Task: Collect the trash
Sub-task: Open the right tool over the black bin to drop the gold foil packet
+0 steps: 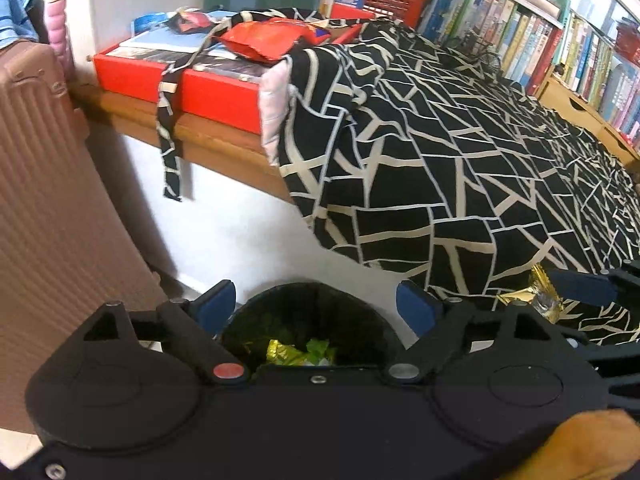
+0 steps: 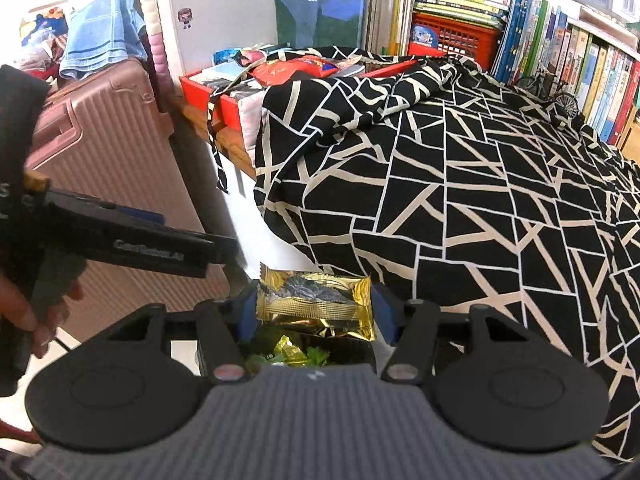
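Gold wrapper [image 2: 316, 306]: pinched flat between the blue pads of the right hand-held gripper [image 2: 314, 308], hanging right over the mouth of the black bin [image 1: 312, 320] on the floor, near the foot of the patterned bedspread [image 2: 460, 184].
Step in hand: drop-off, by the look of it. The wrapper is over the bin but not yet let go.
Left hand-held gripper [image 1: 316, 306]: jaws spread wide, nothing between them, poised above the same bin with wrappers showing inside, gold and green.
Next move: the right jaws need only part so the wrapper falls clear of the rim; a little lower would make it safer.
Look of the wrapper: crinkled gold foil with a dark print panel, serrated ends, limp and apparently empty.
More to fetch: a red snack bag [image 1: 264, 40] lies far off on the red box [image 1: 180, 80], likely trash too.
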A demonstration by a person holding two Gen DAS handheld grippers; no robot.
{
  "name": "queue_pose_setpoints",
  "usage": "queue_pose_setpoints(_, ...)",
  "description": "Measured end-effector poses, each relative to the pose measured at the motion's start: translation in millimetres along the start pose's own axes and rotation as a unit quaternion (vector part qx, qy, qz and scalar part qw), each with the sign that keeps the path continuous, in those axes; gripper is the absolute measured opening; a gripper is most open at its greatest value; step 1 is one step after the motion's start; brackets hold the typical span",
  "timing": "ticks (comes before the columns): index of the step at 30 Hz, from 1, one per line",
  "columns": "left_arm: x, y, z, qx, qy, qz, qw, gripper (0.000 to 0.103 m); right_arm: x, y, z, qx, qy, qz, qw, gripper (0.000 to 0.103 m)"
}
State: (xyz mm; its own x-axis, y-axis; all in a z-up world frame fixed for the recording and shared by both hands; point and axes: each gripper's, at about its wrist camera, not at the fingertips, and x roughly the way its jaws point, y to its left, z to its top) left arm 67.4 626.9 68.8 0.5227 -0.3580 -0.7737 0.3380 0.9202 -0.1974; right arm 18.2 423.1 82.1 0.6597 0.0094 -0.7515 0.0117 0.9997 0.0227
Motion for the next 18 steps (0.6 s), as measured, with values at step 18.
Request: queue_pose_setpoints(18,-16.1,18.0,-11.5,-0.013,0.005,0.04,0.9991,0.103,14.0,14.8,4.6,-0.022,-0.004,-0.007,1.0,0.092)
